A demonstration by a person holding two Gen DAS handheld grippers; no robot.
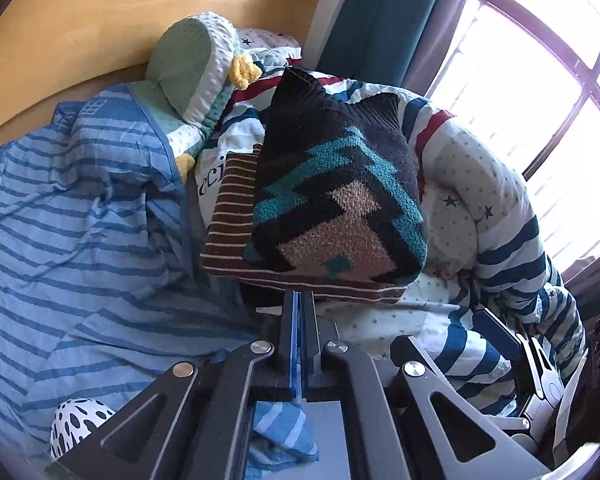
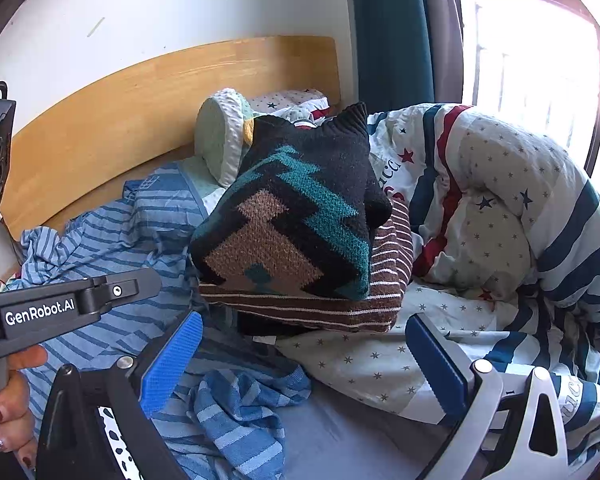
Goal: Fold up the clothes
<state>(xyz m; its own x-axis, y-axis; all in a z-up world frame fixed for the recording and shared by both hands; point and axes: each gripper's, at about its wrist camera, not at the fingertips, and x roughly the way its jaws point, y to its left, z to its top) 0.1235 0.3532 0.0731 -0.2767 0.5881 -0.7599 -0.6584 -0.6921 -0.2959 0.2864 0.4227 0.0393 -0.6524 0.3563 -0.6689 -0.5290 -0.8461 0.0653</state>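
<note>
- The left hand-held gripper (image 1: 299, 300) is sitting fully closed on nothing, just before the folded sweaters (image 1: 320, 216).
- The right hand-held gripper (image 2: 300, 360) is hovering wide open and empty.
- The blue striped garment (image 2: 236, 412) is lying crumpled on the bed; I'd be pinching a clean hem edge, not a bunch.

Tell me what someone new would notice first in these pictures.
A black knit sweater with teal zigzags sits folded atop a brown striped garment, mid-bed. Left lies rumpled blue striped clothing; right, a star-and-stripe quilt is heaped by the window. The left gripper is shut, the right gripper open.
</note>
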